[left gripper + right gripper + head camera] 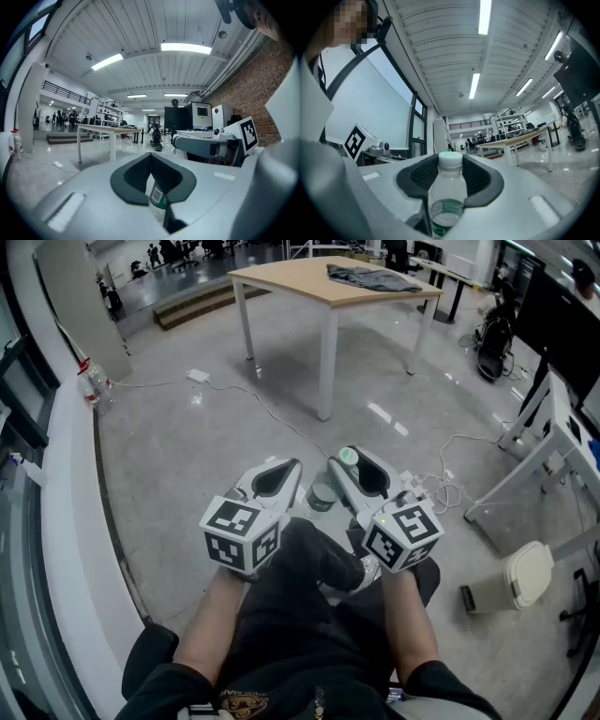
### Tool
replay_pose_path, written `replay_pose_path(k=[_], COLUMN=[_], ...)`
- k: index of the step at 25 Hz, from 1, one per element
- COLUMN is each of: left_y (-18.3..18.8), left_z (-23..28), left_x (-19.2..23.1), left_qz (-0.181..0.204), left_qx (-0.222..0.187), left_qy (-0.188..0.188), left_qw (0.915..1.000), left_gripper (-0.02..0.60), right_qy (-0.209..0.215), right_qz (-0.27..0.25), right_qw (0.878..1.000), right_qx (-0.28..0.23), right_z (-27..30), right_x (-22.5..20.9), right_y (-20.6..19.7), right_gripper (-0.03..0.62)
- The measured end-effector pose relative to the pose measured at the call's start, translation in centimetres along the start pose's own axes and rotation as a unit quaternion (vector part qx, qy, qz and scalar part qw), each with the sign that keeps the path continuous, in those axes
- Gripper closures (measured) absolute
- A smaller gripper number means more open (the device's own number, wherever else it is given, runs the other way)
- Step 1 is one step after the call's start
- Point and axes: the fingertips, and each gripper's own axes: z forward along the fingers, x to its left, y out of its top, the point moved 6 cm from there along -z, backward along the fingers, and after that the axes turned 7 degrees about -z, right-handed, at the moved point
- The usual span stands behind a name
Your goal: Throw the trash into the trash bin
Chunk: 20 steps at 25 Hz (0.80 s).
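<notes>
Bright overhead strip lights point(186, 47), fisheye-warped edges

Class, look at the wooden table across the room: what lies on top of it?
A crumpled dark cloth lies on the table. Whatever may sit beneath the cloth is covered.

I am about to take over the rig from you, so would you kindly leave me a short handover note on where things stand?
Right gripper: shut on the plastic bottle, held off the floor in front of the person.
Left gripper: jaws apart, gripping nothing, close beside the right one.
Trash bin: white, on the floor at the head view's lower right, lid down.
Done: bottle picked up.
Left: carry it to the bin, get the lid open, drop it in.
</notes>
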Motion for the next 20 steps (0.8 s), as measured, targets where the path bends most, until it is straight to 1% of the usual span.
replay_pose_path(k=[6, 15, 20], left_y=[0.11, 0.15, 0.26], left_z=[-0.04, 0.11, 0.31], left_x=[0.11, 0.02, -0.38], left_qz=[-0.002, 0.001, 0.004], left_qx=[-0.001, 0.001, 0.004], left_qy=[0.002, -0.001, -0.007], left_qw=[1.0, 1.0, 1.0], left_gripper=[0.574, 0.574, 0.574], right_qy=[-0.005, 0.002, -0.007], right_qz=[0.002, -0.002, 0.0], right_qw=[1.0, 1.0, 1.0], right_qx=[0.0, 0.006, 0.007], right_z=[0.02, 0.17, -0.16], right_x=[-0.19, -0.1, -0.37], right_y=[0.07, -0.12, -0.14], right_gripper=[0.434, 0.434, 0.434])
